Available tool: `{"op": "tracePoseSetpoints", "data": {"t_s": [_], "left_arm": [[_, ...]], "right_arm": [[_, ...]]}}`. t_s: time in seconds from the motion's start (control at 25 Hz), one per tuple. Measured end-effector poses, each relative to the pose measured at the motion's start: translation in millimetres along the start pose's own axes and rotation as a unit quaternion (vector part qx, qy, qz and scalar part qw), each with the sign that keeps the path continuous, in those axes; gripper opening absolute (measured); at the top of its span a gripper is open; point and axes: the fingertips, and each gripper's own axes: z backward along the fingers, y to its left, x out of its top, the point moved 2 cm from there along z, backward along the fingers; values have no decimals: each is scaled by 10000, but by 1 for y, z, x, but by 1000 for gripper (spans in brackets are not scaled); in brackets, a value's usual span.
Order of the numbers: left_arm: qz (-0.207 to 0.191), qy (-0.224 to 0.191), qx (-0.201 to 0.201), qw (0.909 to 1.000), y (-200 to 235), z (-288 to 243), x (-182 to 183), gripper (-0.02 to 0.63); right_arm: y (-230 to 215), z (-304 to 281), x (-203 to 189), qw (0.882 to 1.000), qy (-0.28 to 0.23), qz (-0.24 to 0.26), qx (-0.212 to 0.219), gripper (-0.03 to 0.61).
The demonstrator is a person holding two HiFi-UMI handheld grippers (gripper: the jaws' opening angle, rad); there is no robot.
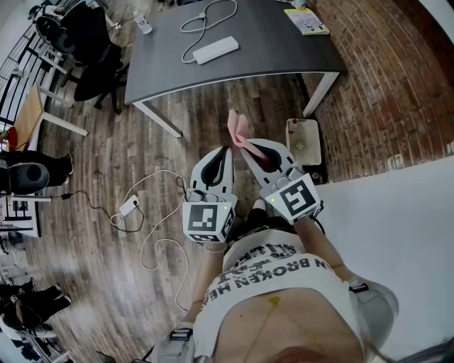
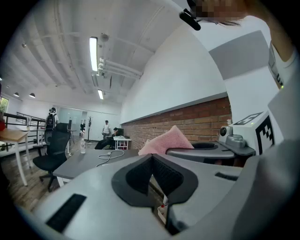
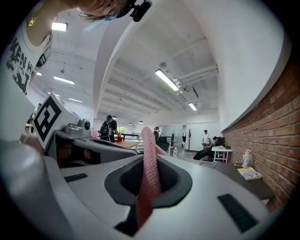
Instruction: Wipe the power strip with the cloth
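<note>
A white power strip (image 1: pixel 215 49) lies on the dark grey table (image 1: pixel 284 49) with its white cable (image 1: pixel 206 20) looped behind it. I stand back from the table, both grippers held close to my body above the wood floor. My right gripper (image 1: pixel 245 144) is shut on a pink cloth (image 1: pixel 239 131), which sticks up between its jaws (image 3: pixel 149 161). My left gripper (image 1: pixel 228 150) is shut with nothing in it. In the left gripper view the cloth (image 2: pixel 165 140) pokes up to the right and the table (image 2: pixel 84 161) lies ahead.
A yellow booklet (image 1: pixel 306 20) lies at the table's far right corner. A white perforated box (image 1: pixel 303 142) stands on the floor by the table leg. A white adapter with cable (image 1: pixel 129 207) lies on the floor at left. Black office chairs (image 1: pixel 96 49) stand left of the table.
</note>
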Motion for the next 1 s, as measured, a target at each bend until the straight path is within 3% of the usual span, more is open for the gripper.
{"op": "tracePoseSetpoints", "data": {"t_s": [0.52, 0.72, 1.0], "left_arm": [[47, 86, -11, 10000, -3, 1, -7, 6], [109, 47, 50, 9999, 16, -9, -3, 6], [140, -44, -174, 9997, 58, -52, 6, 6]], "right_arm": [[-5, -2, -5, 9995, -122, -278, 76, 17], [-10, -22, -5, 9993, -118, -335, 125, 17], [-41, -72, -4, 9998, -73, -199, -30, 17]]}}
